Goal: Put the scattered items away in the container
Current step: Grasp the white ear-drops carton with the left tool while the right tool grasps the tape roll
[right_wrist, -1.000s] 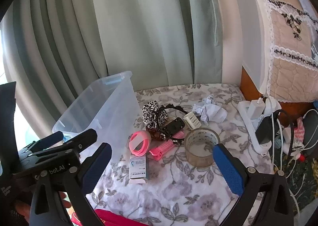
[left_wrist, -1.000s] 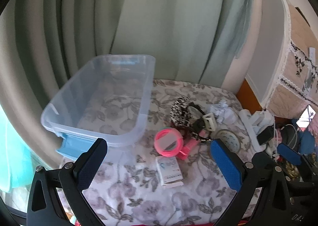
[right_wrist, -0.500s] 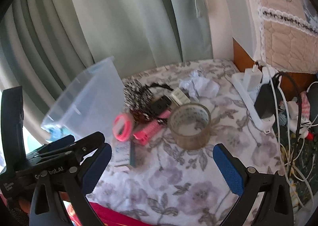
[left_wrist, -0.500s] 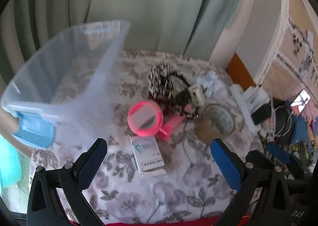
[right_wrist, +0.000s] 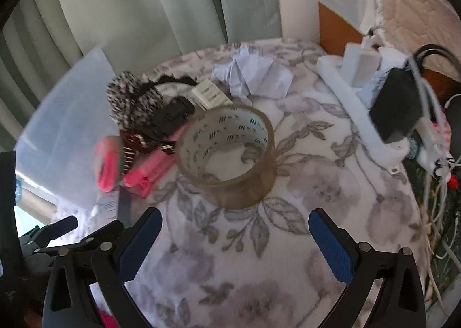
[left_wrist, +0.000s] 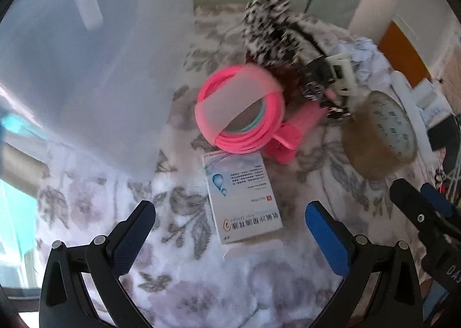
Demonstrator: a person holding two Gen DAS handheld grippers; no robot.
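A clear plastic bin (left_wrist: 86, 68) (right_wrist: 69, 126) stands at the left on the floral cloth. My left gripper (left_wrist: 230, 237) is open just short of a white medicine box (left_wrist: 242, 198). Beyond the box lie a pink coil (left_wrist: 239, 114), a pink clip (left_wrist: 291, 137), a black-and-white scrunchie (left_wrist: 268, 28) and a white plug (left_wrist: 341, 68). My right gripper (right_wrist: 234, 238) is open in front of a roll of brown tape (right_wrist: 227, 155) (left_wrist: 380, 137). Crumpled paper (right_wrist: 253, 74) lies behind the tape.
A white power strip (right_wrist: 363, 109) with chargers and a black adapter (right_wrist: 400, 109) runs along the right side, with tangled cables (right_wrist: 438, 184) past it. Green curtains (right_wrist: 144, 5) hang behind the table. A padded headboard (right_wrist: 417, 2) is at the far right.
Both grippers have moved down and forward toward the table. The medicine box now sits close before the left jaws, and the tape roll close before the right ones. Both stay open.
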